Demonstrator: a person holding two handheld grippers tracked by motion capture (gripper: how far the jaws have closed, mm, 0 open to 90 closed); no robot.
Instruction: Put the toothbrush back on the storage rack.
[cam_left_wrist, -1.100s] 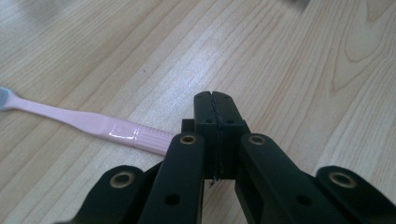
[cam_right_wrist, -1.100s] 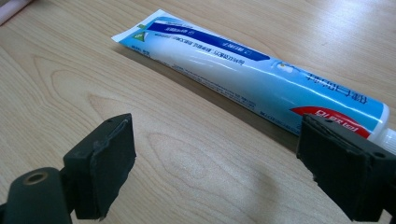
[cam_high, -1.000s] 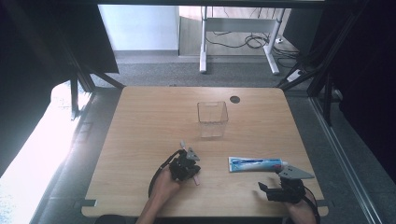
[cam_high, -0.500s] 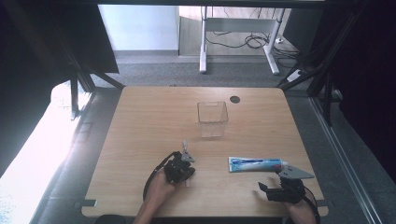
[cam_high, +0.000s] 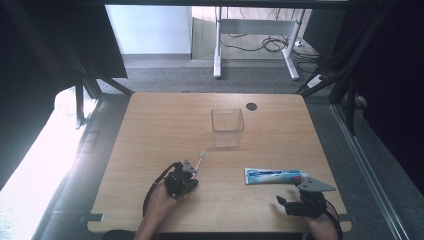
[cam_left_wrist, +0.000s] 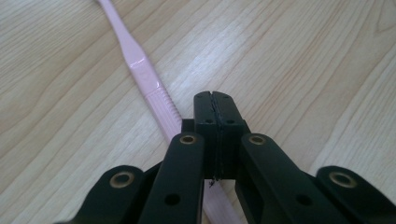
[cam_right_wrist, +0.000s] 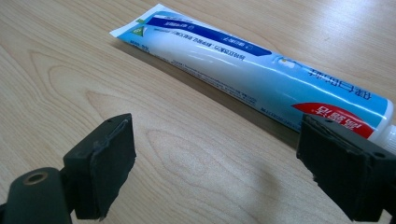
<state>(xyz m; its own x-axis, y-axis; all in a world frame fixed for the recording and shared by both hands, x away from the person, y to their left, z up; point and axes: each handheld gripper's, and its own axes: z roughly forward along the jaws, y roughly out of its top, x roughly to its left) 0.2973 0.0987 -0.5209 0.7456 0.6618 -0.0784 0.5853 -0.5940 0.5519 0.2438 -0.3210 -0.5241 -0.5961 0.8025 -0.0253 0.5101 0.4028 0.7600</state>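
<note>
A pink toothbrush (cam_high: 200, 159) lies flat on the wooden table (cam_high: 150, 130), its head pointing toward the far right. My left gripper (cam_high: 191, 169) sits over its handle end. In the left gripper view the jaws of that gripper (cam_left_wrist: 215, 100) are shut pad to pad, and the toothbrush (cam_left_wrist: 140, 65) runs along the wood to their left and under them. A blue and white toothpaste tube (cam_high: 272, 176) lies at the front right. My right gripper (cam_high: 301, 189) is just short of it and open, with the tube (cam_right_wrist: 247, 70) lying across beyond its wide-apart jaws (cam_right_wrist: 215, 135).
A clear square container (cam_high: 227, 122) stands upright at the middle of the table, beyond both grippers. A dark round hole (cam_high: 251, 106) sits near the far edge. The table's front edge is close behind both hands.
My left gripper has shifted a little to the left and toward the front edge. The toothbrush, the tube and the right gripper have stayed where they were.
</note>
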